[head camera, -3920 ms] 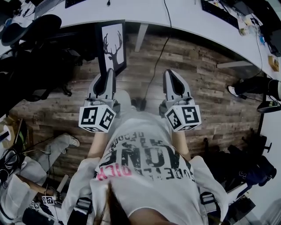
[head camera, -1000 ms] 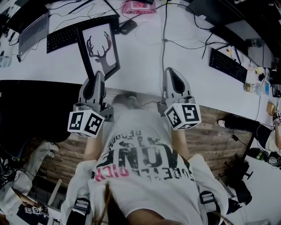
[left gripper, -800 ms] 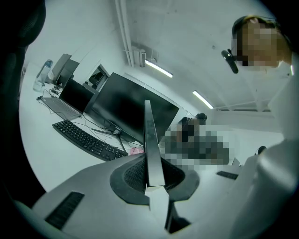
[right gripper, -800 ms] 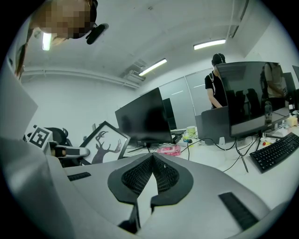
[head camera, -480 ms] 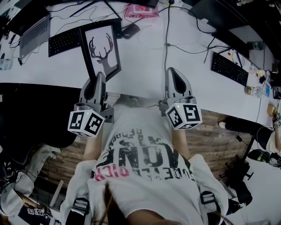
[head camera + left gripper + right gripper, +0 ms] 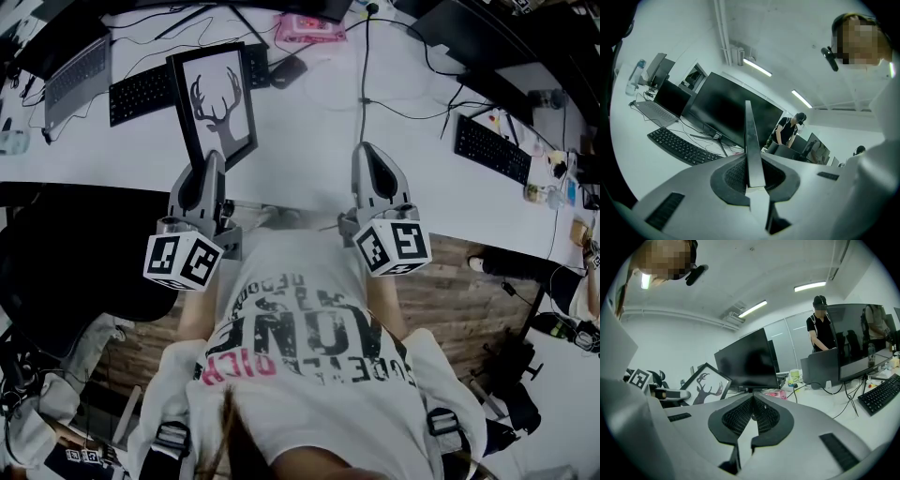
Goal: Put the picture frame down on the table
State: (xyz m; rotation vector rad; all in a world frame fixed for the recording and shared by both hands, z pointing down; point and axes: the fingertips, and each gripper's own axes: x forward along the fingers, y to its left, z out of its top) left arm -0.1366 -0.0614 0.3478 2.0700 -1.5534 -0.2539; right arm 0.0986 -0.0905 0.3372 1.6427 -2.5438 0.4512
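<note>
Both grippers are held out ahead of the torso, side by side and near level, jaws pointing forward. The left gripper (image 6: 210, 161) (image 6: 749, 157) has its jaws clamped on the lower edge of the frame (image 6: 217, 101) (image 6: 751, 136), which stands upright out of them. The right gripper (image 6: 368, 150) (image 6: 753, 401) has its jaws closed together on nothing. Bare forearms (image 6: 194, 314) run back from the marker cubes (image 6: 183, 261) along the person's sides.

I find the frame (image 6: 217, 105) over the bench (image 6: 300, 141), held in my left gripper (image 6: 212, 161). A keyboard (image 6: 139, 94) lies behind it, a laptop (image 6: 77, 73) further left. The right gripper (image 6: 368, 152) stands apart to the right.
</note>
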